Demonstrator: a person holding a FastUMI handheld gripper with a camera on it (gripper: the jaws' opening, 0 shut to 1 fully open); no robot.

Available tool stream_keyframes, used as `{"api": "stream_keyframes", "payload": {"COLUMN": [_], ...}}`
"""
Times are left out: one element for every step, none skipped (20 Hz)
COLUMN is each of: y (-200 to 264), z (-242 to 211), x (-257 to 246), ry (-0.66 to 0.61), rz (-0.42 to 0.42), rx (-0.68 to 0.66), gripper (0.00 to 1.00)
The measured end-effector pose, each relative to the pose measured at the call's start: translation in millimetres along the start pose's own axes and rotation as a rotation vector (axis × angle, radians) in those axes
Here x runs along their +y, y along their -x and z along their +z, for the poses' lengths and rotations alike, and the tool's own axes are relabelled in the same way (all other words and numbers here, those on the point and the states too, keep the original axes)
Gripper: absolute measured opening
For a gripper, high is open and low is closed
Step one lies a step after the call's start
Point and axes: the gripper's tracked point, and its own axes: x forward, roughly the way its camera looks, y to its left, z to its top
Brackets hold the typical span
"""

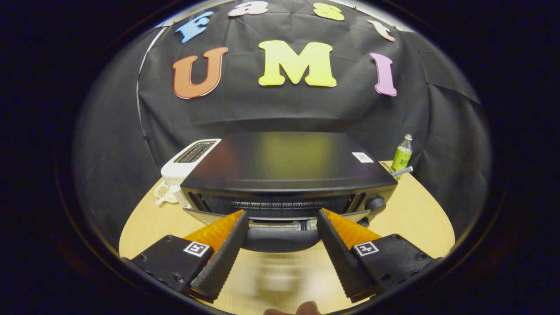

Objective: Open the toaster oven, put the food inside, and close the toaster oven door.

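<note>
On your far left a white toaster (189, 161) stands on the wooden table (415, 218), touching or just beside the black toaster oven (286, 168); the oven sits just ahead of your gripper (280, 213), its door (280, 227) swung down and open toward you; your fingers are spread wide apart, clamped on nothing, their tips at the door's edge; to the right, behind the oven's corner, stands a green bottle (402, 154); I cannot see the food.
</note>
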Motion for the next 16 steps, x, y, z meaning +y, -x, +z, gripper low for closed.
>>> {"api": "stream_keyframes", "payload": {"y": [7,9,12,18,21,24,25,25,27,32,39,48,56,64,72,82], "z": [-9,-21,-31,-42,-54,-71,-85,-99,-108,-113,-111,-105,-100,-96,-90,-84], "x": [1,-2,-2,-2,-3,-2,-3,-4,-8,-10,-12,-15,-15,-16,-17,-18], "ry": [0.009,0.027,0.032,0.030,0.027,0.023,0.021,0.018,0.010,-0.003,-0.010,-0.010,-0.007,-0.005,0.000,0.003], "rz": [-0.001,-0.001,0.002,0.008,0.017,0.026,0.038,0.050,0.052,0.056,0.057,0.060,0.069,0.080,0.095,0.120], "rx": [-0.005,0.003,0.014,0.026,0.050,0.076,0.108,0.143,0.173,0.178,0.168,0.154,0.143,0.135,0.125,0.119], "gripper": [1.00,1.00,1.00,1.00,1.00,1.00,1.00,1.00,1.00,1.00,1.00,1.00,1.00,1.00,1.00,1.00]}}
